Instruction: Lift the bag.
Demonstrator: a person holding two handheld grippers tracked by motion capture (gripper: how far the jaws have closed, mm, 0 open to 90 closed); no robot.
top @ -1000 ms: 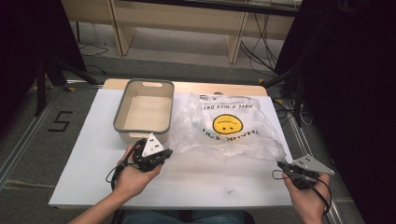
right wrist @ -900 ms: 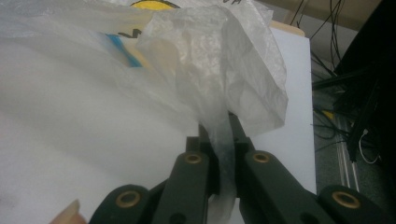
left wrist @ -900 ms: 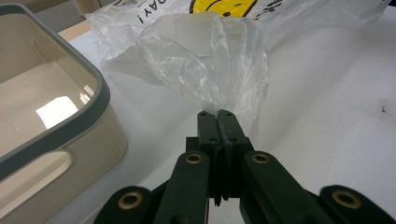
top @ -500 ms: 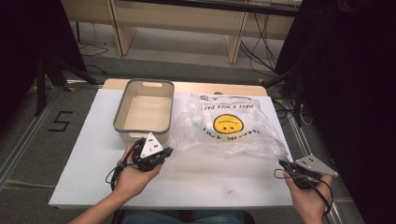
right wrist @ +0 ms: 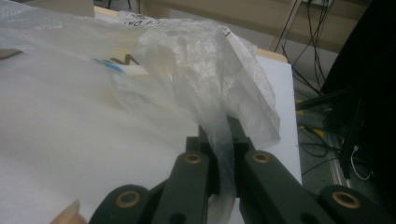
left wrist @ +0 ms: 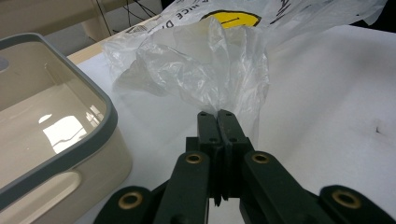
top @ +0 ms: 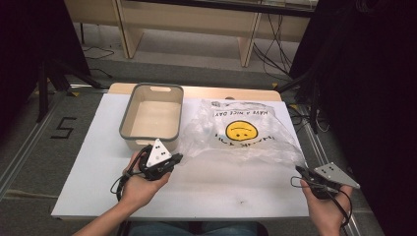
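Note:
A clear plastic bag with a yellow smiley face and black lettering lies crumpled on the white table. My left gripper is at the bag's near left corner. In the left gripper view, my left gripper has its jaws pressed together and the bag bunches down into their tips. My right gripper holds the bag's near right corner. In the right gripper view a strip of the bag runs down between the shut jaws of my right gripper.
An empty beige tub with a grey rim stands at the back left, just beyond my left hand; its rim is close to the left jaws. The table's right edge is beside my right hand. Wooden furniture legs and cables are on the floor beyond.
My right hand has shifted slightly to the right and toward me with the bag's corner. The left hand has stayed in place.

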